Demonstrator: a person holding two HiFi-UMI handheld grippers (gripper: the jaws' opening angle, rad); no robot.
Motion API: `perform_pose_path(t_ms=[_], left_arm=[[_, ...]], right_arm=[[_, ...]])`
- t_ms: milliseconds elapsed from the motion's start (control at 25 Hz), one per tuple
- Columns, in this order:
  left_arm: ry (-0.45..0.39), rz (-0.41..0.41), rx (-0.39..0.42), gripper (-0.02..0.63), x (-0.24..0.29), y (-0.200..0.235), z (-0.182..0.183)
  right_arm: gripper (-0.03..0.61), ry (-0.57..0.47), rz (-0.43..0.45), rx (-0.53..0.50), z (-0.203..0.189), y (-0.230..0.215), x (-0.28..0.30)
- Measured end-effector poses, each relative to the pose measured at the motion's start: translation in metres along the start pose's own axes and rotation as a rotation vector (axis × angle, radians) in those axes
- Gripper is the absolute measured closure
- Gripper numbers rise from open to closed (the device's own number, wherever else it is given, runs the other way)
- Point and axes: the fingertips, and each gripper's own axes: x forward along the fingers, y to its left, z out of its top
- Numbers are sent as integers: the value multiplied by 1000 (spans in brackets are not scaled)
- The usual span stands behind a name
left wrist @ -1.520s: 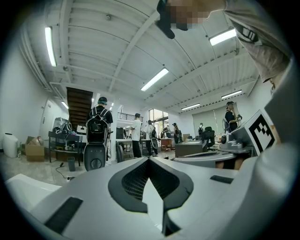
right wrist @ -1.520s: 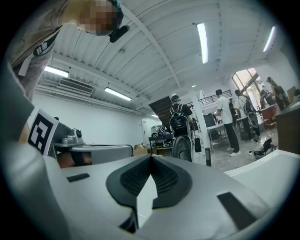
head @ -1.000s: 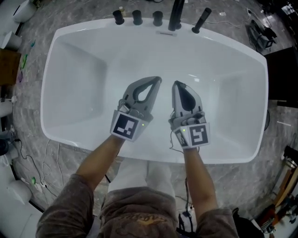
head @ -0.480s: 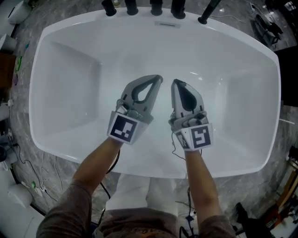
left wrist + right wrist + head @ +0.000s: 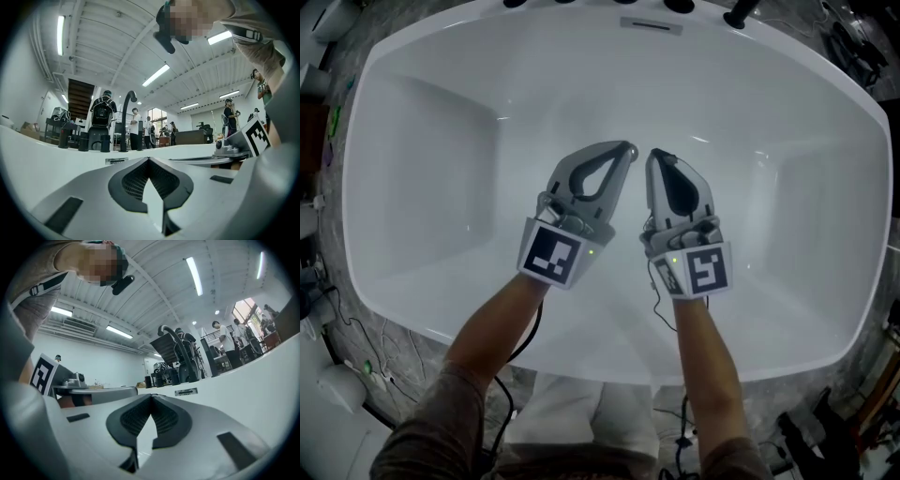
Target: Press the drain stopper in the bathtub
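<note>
Both tongs are hovering side by side over the middle of the bathtub (image 5: 431, 141) in the head view, the left gripper (image 5: 625, 149) and the right gripper (image 5: 654, 156) each pinched to its tip and carrying nothing, tips near one another but not touching. No drain stopper is showing on the bare white floor; it may be lying under the tools, so I am reading this as the approach, with the press not yet made. The next move is calling for finding the stopper, bringing one closed tip straight down onto its centre and pushing firmly without skidding on the glossy enamel. Black tap fittings (image 5: 741, 14) are lining the far rim above a small overflow plate (image 5: 652, 25), and grey stone flooring (image 5: 356, 337) with loose cables is surrounding the tub. Switching to the left gripper view, the jaws are meeting at the tip with only white tub wall behind the pad hollow, a curved black spout (image 5: 125, 119) is rising ahead, and people are standing in a bright hall under strip lights. Over in the right gripper view, the same picture: jaws together, empty, the spout and plate beyond them.
</note>
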Motion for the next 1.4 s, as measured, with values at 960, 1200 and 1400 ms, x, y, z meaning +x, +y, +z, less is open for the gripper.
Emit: perform_pose_path(t_ms=[960,1200,1400], left_arm=[[43,10,-24,614,20,18,-153],[49,15,-47,614,30,25,-186],[53,41,-60,615,31,35,-209]], right_arm=[[580,50,7,10,-146,-41,25],[581,76,8,10,-182,-55,33],[580,80,-15,33,-208,-61,33]])
